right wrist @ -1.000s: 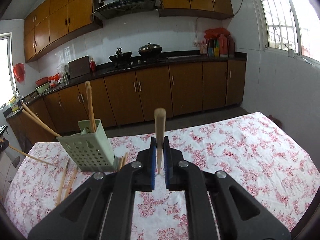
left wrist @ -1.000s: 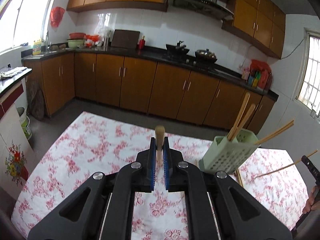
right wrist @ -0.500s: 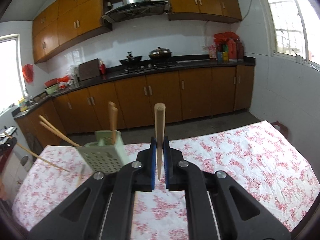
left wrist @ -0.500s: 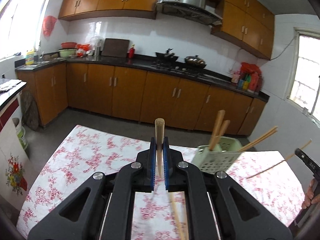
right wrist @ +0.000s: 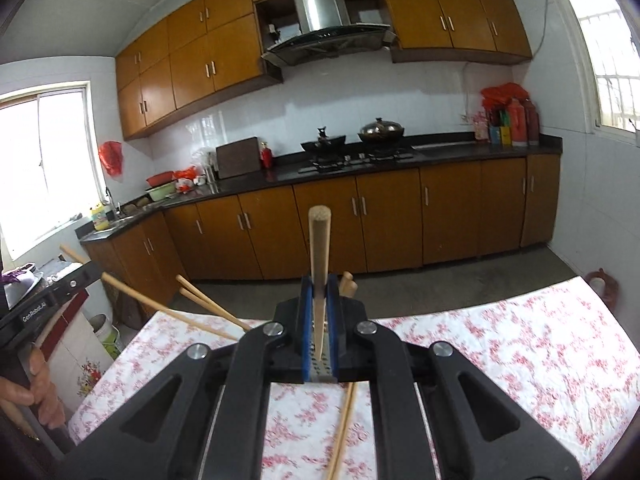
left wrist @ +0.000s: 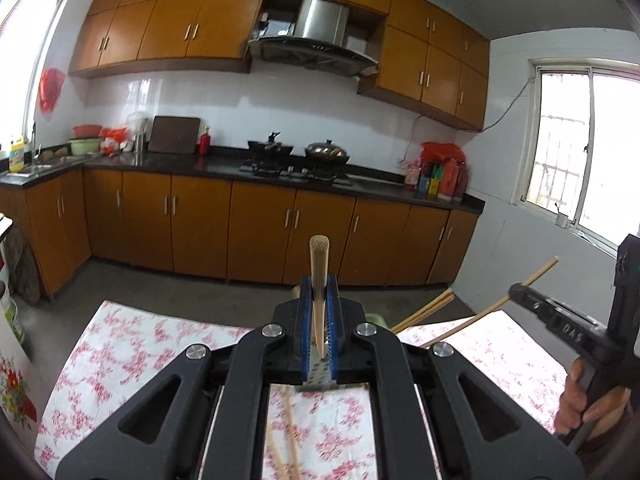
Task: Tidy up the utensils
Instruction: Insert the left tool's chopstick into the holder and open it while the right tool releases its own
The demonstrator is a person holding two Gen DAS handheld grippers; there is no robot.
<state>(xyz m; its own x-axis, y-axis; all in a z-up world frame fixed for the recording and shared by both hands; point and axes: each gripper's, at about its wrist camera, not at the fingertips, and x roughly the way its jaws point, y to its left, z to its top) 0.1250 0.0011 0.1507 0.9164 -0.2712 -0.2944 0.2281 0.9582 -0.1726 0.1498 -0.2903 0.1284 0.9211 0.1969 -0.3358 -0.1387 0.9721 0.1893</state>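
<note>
My left gripper point(left wrist: 319, 292) is shut on a wooden chopstick point(left wrist: 319, 264) that points up and forward. My right gripper point(right wrist: 319, 292) is shut on another wooden chopstick point(right wrist: 319, 240), also pointing up. The green perforated utensil holder point(left wrist: 319, 368) sits directly behind both grippers and is mostly hidden by them; it also shows between the right jaws point(right wrist: 319, 364). Chopsticks point(left wrist: 424, 310) stick out of it at a slant; they also show in the right wrist view point(right wrist: 208, 304). Loose chopsticks lie on the floral tablecloth point(left wrist: 132, 356) under the left gripper point(left wrist: 286, 440) and under the right gripper point(right wrist: 344, 428).
The other gripper and the hand holding it show at each view's edge: the right one point(left wrist: 576, 332) and the left one point(right wrist: 44, 304). Behind the table is a floor gap, then brown kitchen cabinets point(left wrist: 260, 232) and a dark counter with pans point(left wrist: 296, 152).
Both grippers have moved toward the utensil holder and tilted up, each with its chopstick. The holder has slid from the side of each view to behind the jaws.
</note>
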